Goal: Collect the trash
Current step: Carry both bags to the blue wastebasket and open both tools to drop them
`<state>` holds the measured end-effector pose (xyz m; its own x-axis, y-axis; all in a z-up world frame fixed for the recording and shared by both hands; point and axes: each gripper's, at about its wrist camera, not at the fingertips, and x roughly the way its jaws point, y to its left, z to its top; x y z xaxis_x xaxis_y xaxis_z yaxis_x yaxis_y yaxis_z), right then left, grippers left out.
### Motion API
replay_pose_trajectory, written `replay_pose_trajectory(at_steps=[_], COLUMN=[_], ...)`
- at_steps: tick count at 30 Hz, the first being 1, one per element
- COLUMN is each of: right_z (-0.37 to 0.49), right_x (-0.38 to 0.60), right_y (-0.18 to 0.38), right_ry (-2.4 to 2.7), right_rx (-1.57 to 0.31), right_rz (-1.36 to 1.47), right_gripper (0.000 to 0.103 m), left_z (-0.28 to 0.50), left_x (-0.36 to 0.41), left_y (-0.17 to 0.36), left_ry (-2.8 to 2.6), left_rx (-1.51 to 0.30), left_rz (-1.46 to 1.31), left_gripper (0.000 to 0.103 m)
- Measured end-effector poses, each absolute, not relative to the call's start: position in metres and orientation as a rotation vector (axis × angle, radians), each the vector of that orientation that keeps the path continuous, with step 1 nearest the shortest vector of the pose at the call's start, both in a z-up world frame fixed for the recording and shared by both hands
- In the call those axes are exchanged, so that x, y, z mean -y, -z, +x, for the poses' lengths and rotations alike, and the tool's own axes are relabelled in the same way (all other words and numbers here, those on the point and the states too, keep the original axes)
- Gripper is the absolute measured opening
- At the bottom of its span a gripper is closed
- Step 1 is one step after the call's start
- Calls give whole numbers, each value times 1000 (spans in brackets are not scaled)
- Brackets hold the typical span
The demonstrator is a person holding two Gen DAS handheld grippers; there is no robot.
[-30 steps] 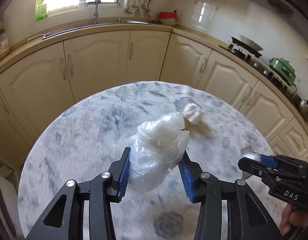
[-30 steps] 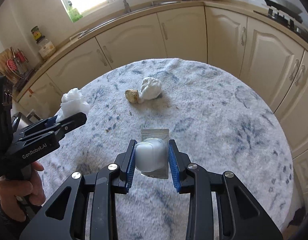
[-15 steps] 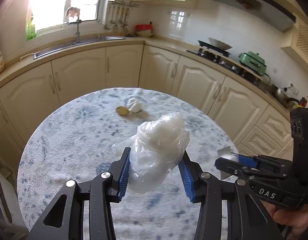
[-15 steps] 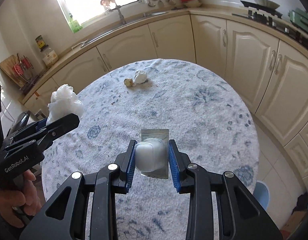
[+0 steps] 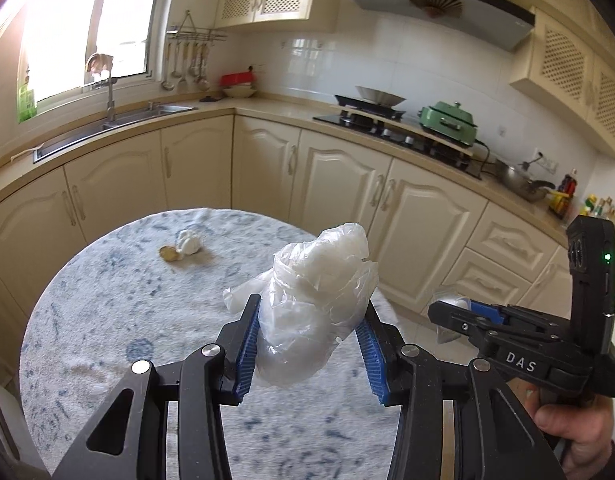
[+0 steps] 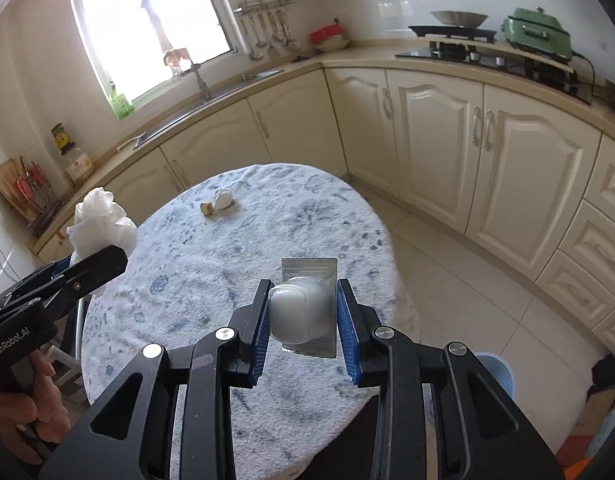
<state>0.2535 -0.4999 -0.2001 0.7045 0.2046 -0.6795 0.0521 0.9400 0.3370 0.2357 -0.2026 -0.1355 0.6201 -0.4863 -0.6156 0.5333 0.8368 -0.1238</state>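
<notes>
My left gripper (image 5: pixel 307 344) is shut on a crumpled clear plastic bag (image 5: pixel 315 292), held above the round table (image 5: pixel 107 320). In the right wrist view that bag (image 6: pixel 101 220) shows at the left, above the left gripper's fingers (image 6: pixel 95 264). My right gripper (image 6: pixel 303 320) is shut on a small white plastic blister pack (image 6: pixel 301 308), above the table's near right edge. Far back on the table lie a crumpled white tissue (image 5: pixel 188 241) (image 6: pixel 222 199) and a small brown scrap (image 5: pixel 168 253) (image 6: pixel 206 209) beside it.
Cream kitchen cabinets (image 6: pixel 447 140) curve around behind the table, with a sink (image 5: pixel 147 114) under the window and a stove (image 5: pixel 387 120) on the right. A light blue bin (image 6: pixel 493 372) stands on the tiled floor (image 6: pixel 467 280) to the right of the table.
Both grippers have risen and drawn back from the table with their loads. The tissue and scrap now look farther off, and more of the kitchen shows.
</notes>
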Motion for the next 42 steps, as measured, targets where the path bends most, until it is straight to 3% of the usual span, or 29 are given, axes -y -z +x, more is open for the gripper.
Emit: replay_pose_trajectory(at_steps=[21, 42], right_z=[159, 145], right_x=[671, 763], right_y=[218, 320], right_ry=[287, 436], right_rx=[-750, -906], right_rz=[498, 661], right_gripper=[31, 32], left_z=[224, 306], left_x=[381, 623], left_y=[152, 291], left_ry=[906, 1033], left_rx=[-782, -1121], left_rz=[176, 400], left_gripper=[42, 43])
